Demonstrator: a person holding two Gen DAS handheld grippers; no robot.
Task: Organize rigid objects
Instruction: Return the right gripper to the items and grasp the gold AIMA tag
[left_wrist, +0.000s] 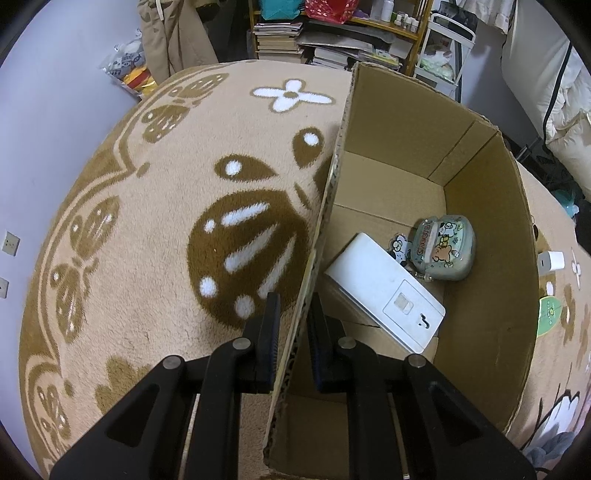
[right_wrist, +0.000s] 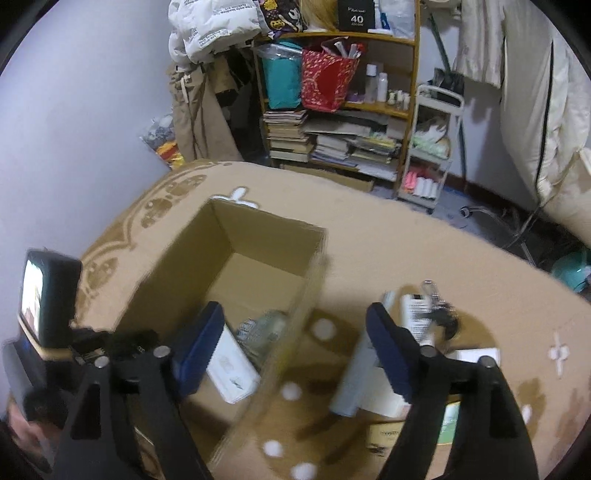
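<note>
Cardboard box (left_wrist: 480, 206) stands open on the patterned beige rug (left_wrist: 147, 221), with a flat white device (left_wrist: 384, 291) and a pale green cartoon-printed case (left_wrist: 445, 247) lying on its floor, touching. Left gripper (left_wrist: 293, 332) is pinched on the box's near wall — one pad outside, one inside. Right gripper (right_wrist: 295, 354) hangs spread wide, nothing between its fingers, above the box's right wall. More small items — blurred — lie on the rug beside the box.

Both wrist views look steeply down (close) into one cardboard box (left_wrist: 406, 177)
</note>
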